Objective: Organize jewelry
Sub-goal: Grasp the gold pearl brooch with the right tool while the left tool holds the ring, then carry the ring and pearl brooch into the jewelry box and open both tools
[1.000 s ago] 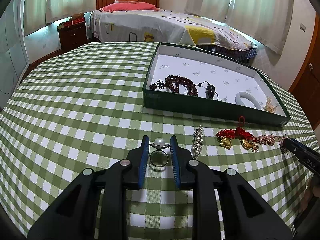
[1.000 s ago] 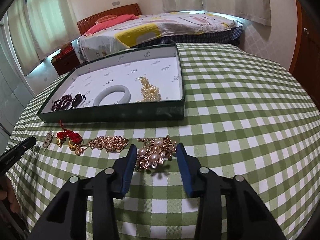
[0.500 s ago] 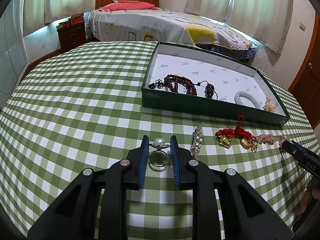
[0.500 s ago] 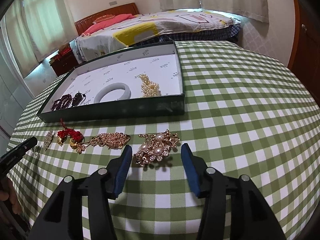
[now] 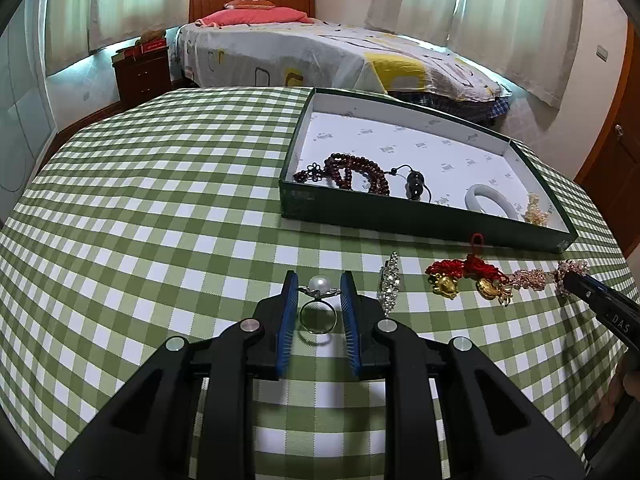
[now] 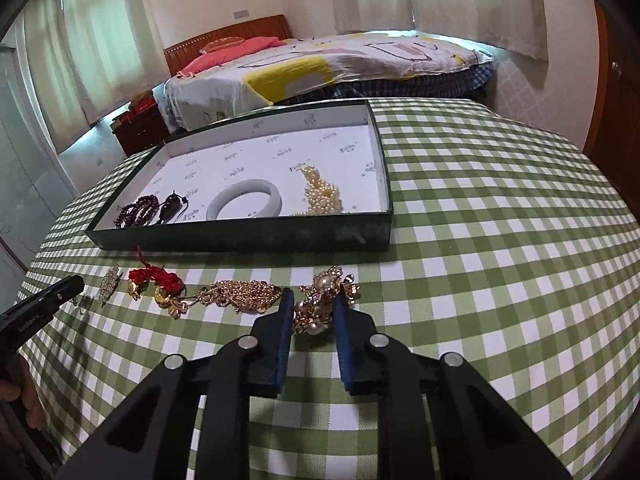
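A pearl ring (image 5: 319, 305) stands between the blue pads of my left gripper (image 5: 319, 285), which is shut on its band above the checked cloth. My right gripper (image 6: 311, 298) has closed on a gold and pearl brooch (image 6: 326, 300). A green tray (image 5: 420, 222) holds dark red beads (image 5: 352, 172), a black pendant (image 5: 415, 186), a pale bangle (image 6: 245, 205) and gold pearls (image 6: 322, 196). On the cloth before the tray lie a crystal clip (image 5: 389, 282), a red knot charm with gold pieces (image 5: 466, 276) and a gold chain (image 6: 240, 296).
The round table has a green checked cloth (image 5: 160, 200) that drops away at its edges. A bed (image 5: 320, 56) and a dark nightstand (image 5: 142, 72) stand beyond the table. A wooden door (image 6: 616, 120) is on the right.
My right gripper moved forward around the brooch and its jaws narrowed onto it. The left gripper stayed shut on the pearl ring with almost no movement.
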Tool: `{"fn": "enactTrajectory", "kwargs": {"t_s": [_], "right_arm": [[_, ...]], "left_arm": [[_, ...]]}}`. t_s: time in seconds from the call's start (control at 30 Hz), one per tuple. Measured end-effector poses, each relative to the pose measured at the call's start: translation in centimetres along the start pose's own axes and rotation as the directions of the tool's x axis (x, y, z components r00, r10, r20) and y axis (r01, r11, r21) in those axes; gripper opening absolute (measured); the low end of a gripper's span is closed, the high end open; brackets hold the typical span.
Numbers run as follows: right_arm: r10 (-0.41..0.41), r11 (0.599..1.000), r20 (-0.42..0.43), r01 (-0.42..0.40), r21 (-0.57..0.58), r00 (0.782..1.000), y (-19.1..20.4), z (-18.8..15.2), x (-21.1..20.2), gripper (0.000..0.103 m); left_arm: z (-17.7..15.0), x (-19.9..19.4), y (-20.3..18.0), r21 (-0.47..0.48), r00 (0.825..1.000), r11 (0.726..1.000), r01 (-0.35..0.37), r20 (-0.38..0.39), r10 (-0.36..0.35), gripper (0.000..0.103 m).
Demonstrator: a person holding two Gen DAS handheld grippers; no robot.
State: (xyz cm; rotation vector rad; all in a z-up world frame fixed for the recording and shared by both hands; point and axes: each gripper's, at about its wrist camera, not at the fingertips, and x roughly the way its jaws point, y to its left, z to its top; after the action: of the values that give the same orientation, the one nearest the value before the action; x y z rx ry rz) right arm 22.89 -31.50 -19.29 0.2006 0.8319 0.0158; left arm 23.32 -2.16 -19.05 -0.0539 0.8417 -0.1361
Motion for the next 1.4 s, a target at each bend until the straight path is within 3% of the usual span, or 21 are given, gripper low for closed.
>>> {"fn": "enactTrajectory", "kwargs": {"t_s": [0.7,1.1,1.23,1.4], "right_arm": [[0.038,0.999,0.099,-0.037,-0.016,0.994,0.6,1.6,-3.7,0.02],[0.082,0.994,0.251,-0.062,-0.085,0.965,2.0,7.7,-5.6,0.02],[0.091,0.991,0.294,-0.058,-0.12,0.952,2.2,10.3,-5.1,0.02],[0.106,0.989,0.293,-0.07,-0.132,0.95,1.7,12.3,-2.8,0.02]], "left_arm": [[2.1,-2.7,-1.7,0.02,0.996,0.999,0.05,0.077,-0.051,0.021],[8.2,-3.2,-4.6,0.071,0.975,0.991,0.111,0.188,-0.122,0.021],[10.8,-1.7,-5.3,0.078,0.97,0.99,0.121,0.204,-0.135,0.021],[13.6,1.4,-5.9,0.073,0.971,0.99,0.121,0.2,-0.133,0.021]]}}
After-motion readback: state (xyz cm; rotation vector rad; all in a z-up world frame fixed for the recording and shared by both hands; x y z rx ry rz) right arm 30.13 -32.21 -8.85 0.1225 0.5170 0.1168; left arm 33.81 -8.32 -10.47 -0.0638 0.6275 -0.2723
